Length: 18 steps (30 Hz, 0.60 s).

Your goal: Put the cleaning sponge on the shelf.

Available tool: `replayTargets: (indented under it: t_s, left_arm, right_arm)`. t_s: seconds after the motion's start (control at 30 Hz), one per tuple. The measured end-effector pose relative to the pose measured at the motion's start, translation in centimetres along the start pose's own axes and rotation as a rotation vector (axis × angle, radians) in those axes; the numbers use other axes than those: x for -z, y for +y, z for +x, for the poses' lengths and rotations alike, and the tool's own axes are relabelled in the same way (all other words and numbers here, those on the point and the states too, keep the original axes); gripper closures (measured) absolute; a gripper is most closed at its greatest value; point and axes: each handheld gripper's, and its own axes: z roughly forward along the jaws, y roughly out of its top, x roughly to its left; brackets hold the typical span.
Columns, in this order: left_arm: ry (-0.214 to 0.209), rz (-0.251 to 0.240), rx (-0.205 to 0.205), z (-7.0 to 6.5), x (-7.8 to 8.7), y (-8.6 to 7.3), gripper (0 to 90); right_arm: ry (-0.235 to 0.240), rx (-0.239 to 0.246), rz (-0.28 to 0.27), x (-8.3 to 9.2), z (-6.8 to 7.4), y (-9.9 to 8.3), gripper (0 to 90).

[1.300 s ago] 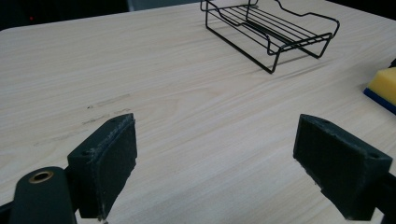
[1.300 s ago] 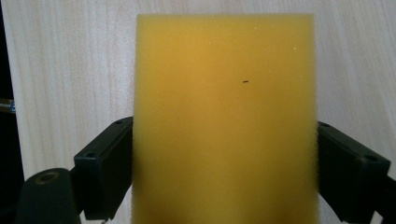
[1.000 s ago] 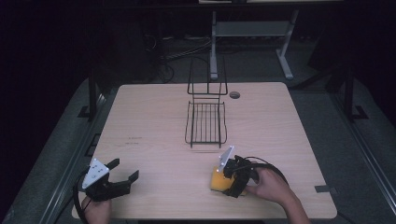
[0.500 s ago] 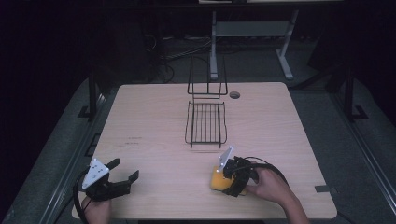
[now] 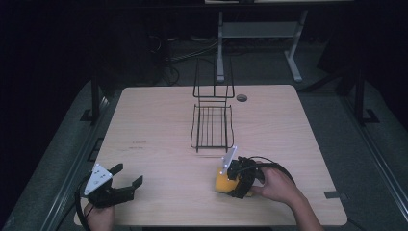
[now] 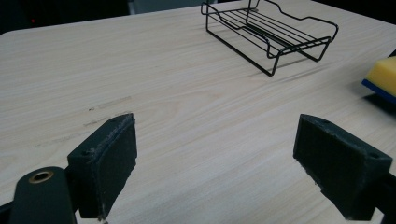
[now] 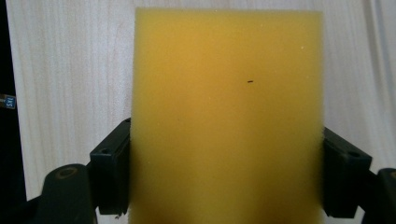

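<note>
A yellow sponge (image 5: pixel 222 183) with a blue underside lies at the table's front right; it also appears as a sponge (image 6: pixel 384 76) at the right edge of the left gripper view. My right gripper (image 5: pixel 227 186) points down on it, and the right gripper view has the sponge (image 7: pixel 224 112) between both black jaws, which touch its two sides, so this gripper (image 7: pixel 229 179) is shut on it. My left gripper (image 5: pixel 129 174) rests near the front left corner, wide open with nothing between its fingers (image 6: pixel 105 163).
A black wire rack (image 5: pixel 212 126) with an upright back stands at the middle far side of the wooden table (image 5: pixel 154 120); the left gripper view has the rack (image 6: pixel 271 32) at top right. A round cable hole (image 5: pixel 241 97) sits behind it. Dark floor surrounds the table.
</note>
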Motion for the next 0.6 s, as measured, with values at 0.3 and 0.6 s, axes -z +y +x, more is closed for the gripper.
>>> replayTargets:
  t_s: [0.3,0.6]
  left_arm:
    - [-0.001,-0.004,0.004,0.0,0.0,0.0,12.8]
    - [-0.001,-0.005,0.006,0.0,0.0,0.0,12.8]
  right_arm:
    - [0.009,0.022,-0.008,1.1,-1.3,1.4,21.6]
    - [0.02,0.033,-0.019,1.4,-2.6,2.4,21.6]
